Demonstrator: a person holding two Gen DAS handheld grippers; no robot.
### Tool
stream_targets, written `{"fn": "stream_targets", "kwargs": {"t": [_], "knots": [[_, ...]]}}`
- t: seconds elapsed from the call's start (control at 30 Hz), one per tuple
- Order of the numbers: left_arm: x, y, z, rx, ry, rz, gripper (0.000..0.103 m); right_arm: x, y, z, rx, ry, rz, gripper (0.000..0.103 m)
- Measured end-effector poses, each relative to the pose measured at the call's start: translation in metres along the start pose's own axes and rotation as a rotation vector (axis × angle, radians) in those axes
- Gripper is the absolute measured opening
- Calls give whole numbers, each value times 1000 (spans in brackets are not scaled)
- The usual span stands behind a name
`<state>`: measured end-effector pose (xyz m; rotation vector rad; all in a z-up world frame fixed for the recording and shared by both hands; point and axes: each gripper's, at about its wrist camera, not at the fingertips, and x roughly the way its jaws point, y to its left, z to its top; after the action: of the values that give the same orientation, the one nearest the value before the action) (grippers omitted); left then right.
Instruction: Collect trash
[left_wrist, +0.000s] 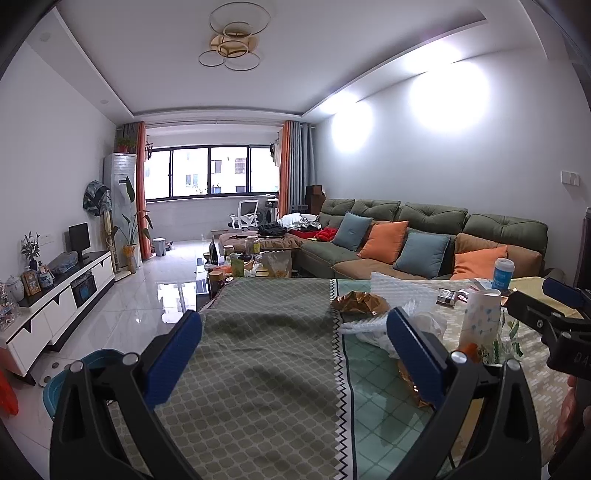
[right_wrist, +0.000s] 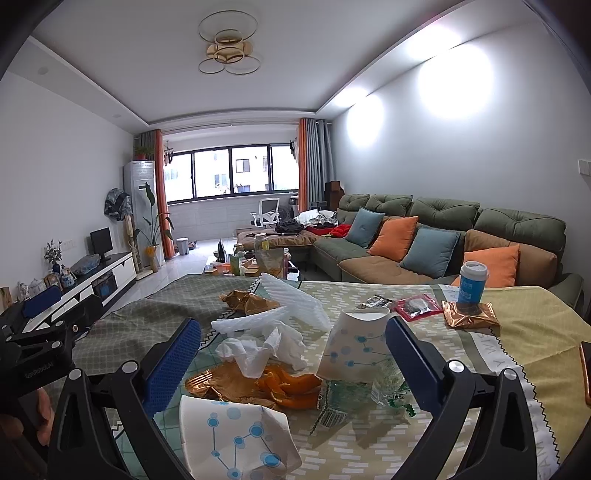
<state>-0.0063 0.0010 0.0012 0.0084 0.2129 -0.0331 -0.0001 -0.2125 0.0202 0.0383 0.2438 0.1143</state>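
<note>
Both hand-held grippers hover wide open and empty over a patterned tablecloth (right_wrist: 517, 314): the left gripper (left_wrist: 295, 354) above bare cloth, the right gripper (right_wrist: 295, 362) framing crumpled tissue (right_wrist: 266, 347), orange peel (right_wrist: 291, 387), gold wrappers (right_wrist: 221, 384) and two paper cups (right_wrist: 354, 343), one upturned, one lying crushed.

Two low wrist views along the table (left_wrist: 258, 369) toward the window (right_wrist: 231, 170), sharing sofa (left_wrist: 424, 229).

left claw (left_wrist: 295, 354): jaws wide apart, holding nothing | right claw (right_wrist: 293, 356): jaws wide apart, holding nothing
</note>
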Motion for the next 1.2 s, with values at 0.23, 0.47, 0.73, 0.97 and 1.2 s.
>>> {"fn": "stream_targets", "kwargs": {"t": [0.23, 0.47, 0.73, 0.97, 1.2], "knots": [[4, -3, 1, -1, 25, -32, 100, 0, 0, -1, 4, 2, 0, 99], [6, -9, -3, 11, 78, -122, 100, 2, -4, -8, 18, 17, 1, 99], [14, -22, -22, -9, 267, -452, 100, 5, -21, -12, 56, 53, -12, 99], [11, -42, -40, -42, 375, -705, 96, 15, -44, -14, 105, 102, 9, 99], [13, -74, -58, -20, 495, -845, 53, 31, -61, -24, 158, 207, 62, 97]]}}
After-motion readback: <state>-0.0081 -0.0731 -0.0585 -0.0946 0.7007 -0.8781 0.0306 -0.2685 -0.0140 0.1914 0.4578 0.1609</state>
